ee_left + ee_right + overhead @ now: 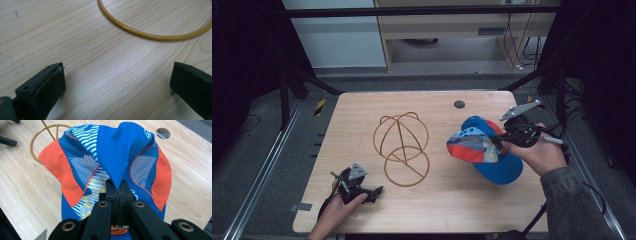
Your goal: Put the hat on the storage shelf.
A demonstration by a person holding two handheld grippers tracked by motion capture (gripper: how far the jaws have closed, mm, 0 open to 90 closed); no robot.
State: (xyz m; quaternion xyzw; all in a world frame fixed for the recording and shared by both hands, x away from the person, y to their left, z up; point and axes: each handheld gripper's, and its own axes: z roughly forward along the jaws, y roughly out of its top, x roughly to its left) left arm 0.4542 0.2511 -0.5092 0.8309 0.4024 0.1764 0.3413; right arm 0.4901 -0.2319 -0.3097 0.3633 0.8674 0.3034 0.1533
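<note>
My right claw [117, 185] pinches the blue-and-orange mesh cap [484, 150] aloft; my left claw [117, 82] gapes wide. The gold wire hat stand [401, 148] awaits it.

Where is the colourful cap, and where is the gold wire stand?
cap [112, 150], right gripper view, on its blue middle panel.
wire stand [401, 148], high view, on the middle of its wire frame.

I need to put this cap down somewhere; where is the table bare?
Bare wood lies along the near edge between the left gripper and the cap, and across the far left corner of the table. The middle is crowded by the wire frame.
</note>
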